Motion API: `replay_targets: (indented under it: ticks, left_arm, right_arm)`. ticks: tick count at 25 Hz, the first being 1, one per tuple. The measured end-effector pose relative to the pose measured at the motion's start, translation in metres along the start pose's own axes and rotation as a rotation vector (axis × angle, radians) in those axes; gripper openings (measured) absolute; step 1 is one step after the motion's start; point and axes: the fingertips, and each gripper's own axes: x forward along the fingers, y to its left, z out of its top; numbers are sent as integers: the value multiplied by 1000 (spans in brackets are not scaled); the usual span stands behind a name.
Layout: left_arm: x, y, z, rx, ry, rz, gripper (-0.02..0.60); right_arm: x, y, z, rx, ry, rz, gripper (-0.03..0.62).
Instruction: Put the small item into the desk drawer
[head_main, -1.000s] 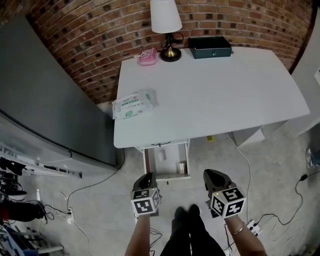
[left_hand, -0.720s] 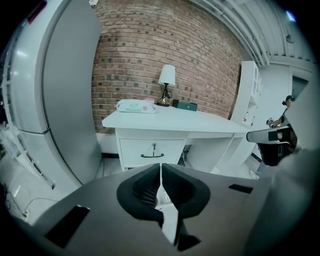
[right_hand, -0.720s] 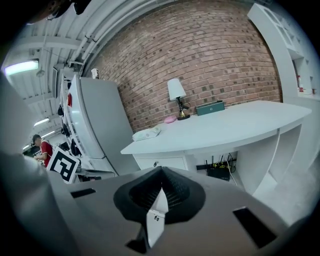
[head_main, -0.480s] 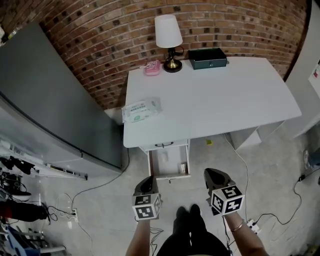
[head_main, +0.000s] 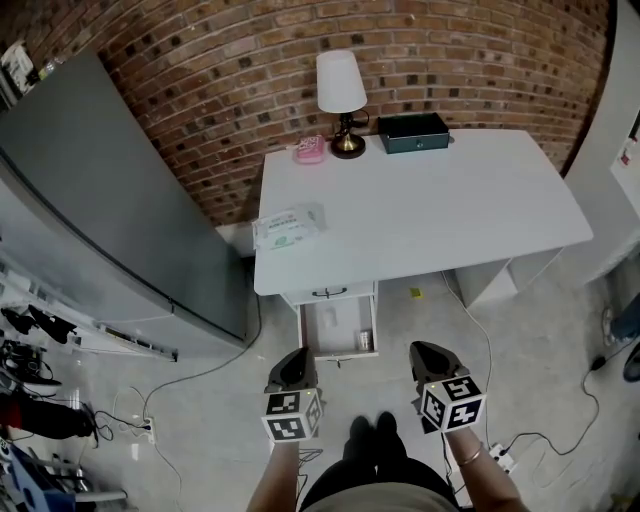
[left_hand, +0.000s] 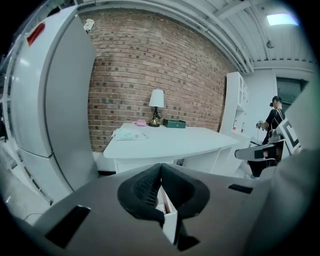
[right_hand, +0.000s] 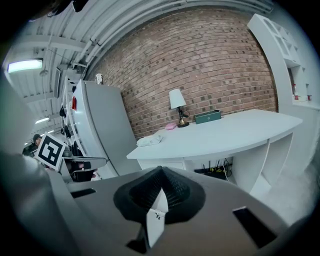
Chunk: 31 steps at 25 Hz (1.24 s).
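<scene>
Head view: an open drawer (head_main: 330, 322) stuck out under the white tabletop's (head_main: 450, 200) front-left edge. The small item (head_main: 363, 341) stood in the drawer's right corner nearest the person. The left tool (head_main: 295, 362) and right tool (head_main: 428, 355) hovered over the floor just before it.

Left gripper view: jaws together, gripping nothing.

Right gripper view: jaws together, also empty.

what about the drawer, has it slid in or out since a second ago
No. The drawer still juts out just as far from under the desk.
</scene>
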Motion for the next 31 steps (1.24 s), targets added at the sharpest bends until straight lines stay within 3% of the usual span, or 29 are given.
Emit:
replay_targets:
  ticks: [8,31]
  left_arm:
    - [-17,-5,14,10,-36,1,21]
    - [-26,-22,44,8,-130,53,21]
  right_arm:
    - [-19,14,25,-1,-68,30,6]
    - [-46,4,44,-73,-106,66,6]
